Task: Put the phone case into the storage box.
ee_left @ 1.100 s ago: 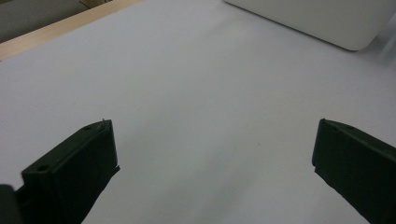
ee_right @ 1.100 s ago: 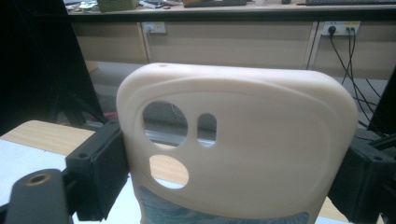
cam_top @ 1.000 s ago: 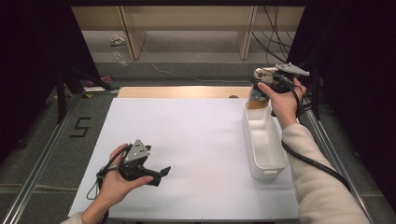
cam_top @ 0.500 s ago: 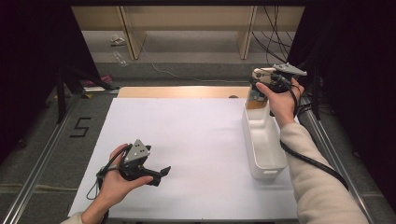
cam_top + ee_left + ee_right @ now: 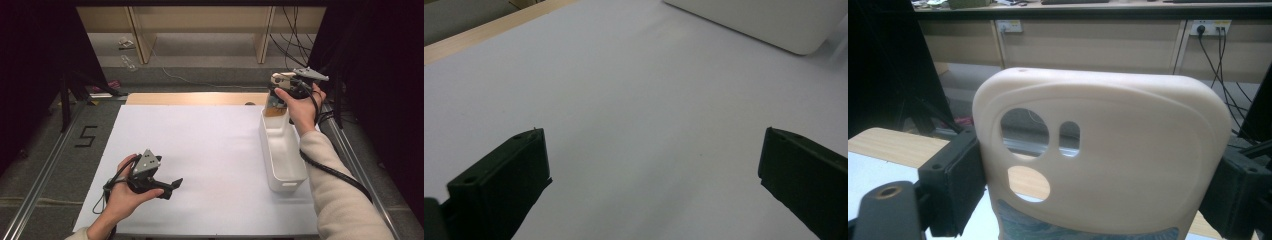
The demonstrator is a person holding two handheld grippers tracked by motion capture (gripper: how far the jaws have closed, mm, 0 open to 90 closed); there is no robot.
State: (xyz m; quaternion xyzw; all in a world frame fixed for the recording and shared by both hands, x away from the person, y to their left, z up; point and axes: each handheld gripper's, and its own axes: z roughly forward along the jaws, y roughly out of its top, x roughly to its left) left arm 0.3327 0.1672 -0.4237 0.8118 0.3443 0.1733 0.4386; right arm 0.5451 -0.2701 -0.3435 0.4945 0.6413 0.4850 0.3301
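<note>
I've got the phone case (image 5: 1103,155) clamped across its width in my right gripper (image 5: 278,92), lifted above the far end of the white bin (image 5: 282,150). Next, I'd judge, lower and release inside. My left gripper (image 5: 172,184) rests open over the white mat (image 5: 210,145).

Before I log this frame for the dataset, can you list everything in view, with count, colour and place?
phone case: one, cream, clamped between the right gripper's jaws above the bin's far end
bin: one, white, oblong, right side of the sheet
sheet: one, white, covering the table
table: one, wooden edge showing past the sheet
digit 5: one, black, on the floor at left
left gripper: one, black, jaws wide apart over the bare sheet
right gripper: one, black, gripping the case
</note>
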